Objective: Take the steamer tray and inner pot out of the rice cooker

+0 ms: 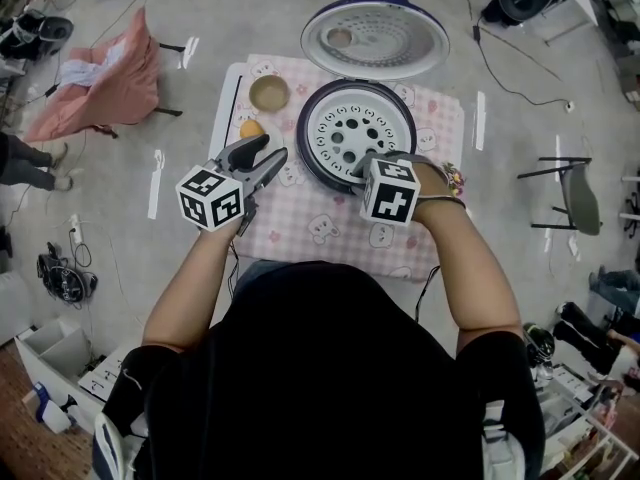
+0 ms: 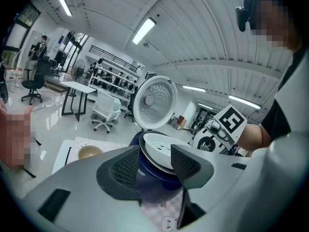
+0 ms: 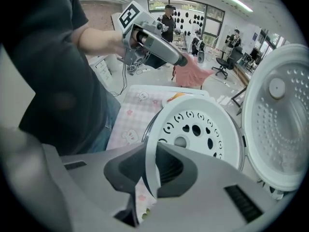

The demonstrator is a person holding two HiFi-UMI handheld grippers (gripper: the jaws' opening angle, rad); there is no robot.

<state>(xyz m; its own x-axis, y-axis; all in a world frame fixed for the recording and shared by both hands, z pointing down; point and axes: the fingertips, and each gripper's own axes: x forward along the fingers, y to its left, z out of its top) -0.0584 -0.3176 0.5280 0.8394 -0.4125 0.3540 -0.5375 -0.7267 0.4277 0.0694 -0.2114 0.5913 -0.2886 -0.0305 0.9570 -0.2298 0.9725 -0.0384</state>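
A grey concrete workshop floor lies all round, with a small table under a pink checked cloth with cartoon prints (image 1: 310, 233) in the middle of it. At the left, the left gripper (image 1: 268, 154) hangs just beside the cooker's wall with its jaws apart and nothing between them. Beyond it on the cloth are a tan round bowl (image 1: 268, 93) and a small orange fruit-like thing (image 1: 251, 128) (too small to name surely). Next comes the dark blue round rice cooker (image 1: 310, 158), its white domed lid (image 1: 375, 36) thrown back. The white perforated plastic steamer tray (image 1: 350, 128) is in its mouth. The inner pot would be beneath, covered by the tray.

The right gripper (image 1: 368, 165) points steeply down and is clenched on the tray's thin near rim – the edge toward the person. The tray therefore reaches away from the claw, across the cooker toward the lid. It is round, so no axis matters – only that the hold is at one edge. A one-sided lift will likely tilt it, and the free left gripper is near enough to steady the far-left rim
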